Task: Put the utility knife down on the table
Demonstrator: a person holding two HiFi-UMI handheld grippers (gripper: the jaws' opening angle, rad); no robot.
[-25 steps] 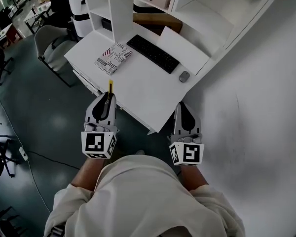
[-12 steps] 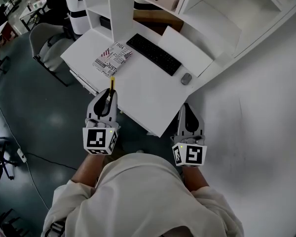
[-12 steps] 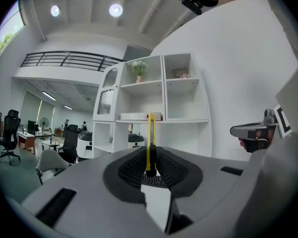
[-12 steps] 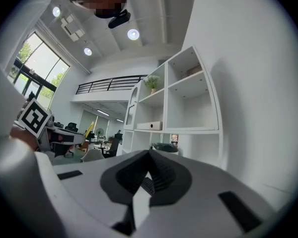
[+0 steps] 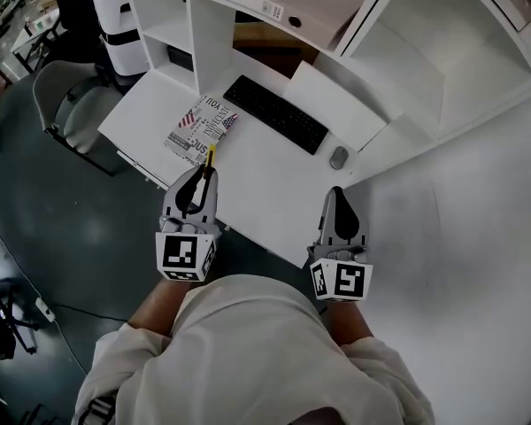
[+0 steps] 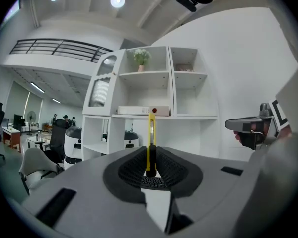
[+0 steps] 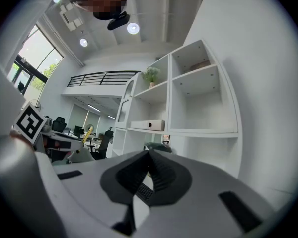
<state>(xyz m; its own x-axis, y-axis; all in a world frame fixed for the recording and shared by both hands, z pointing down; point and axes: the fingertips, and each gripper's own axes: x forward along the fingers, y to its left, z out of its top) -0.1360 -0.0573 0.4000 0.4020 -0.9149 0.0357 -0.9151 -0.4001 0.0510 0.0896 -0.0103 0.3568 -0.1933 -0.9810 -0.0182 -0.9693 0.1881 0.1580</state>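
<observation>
Currently one utility knife [image 6: 151, 138] clamped in left gripper [image 5: 201, 172]; right gripper [image 7: 149, 155] jaws together, empty.

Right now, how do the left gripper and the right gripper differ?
The left gripper's jaws are clamped on the yellow knife, which sticks out ahead; the right gripper's jaws meet on nothing. The left gripper appears over the table's edge; the right gripper is at its side edge. Both point toward the shelves.

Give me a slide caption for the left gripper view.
Left gripper holds a yellow utility knife, with white shelves ahead.
</observation>
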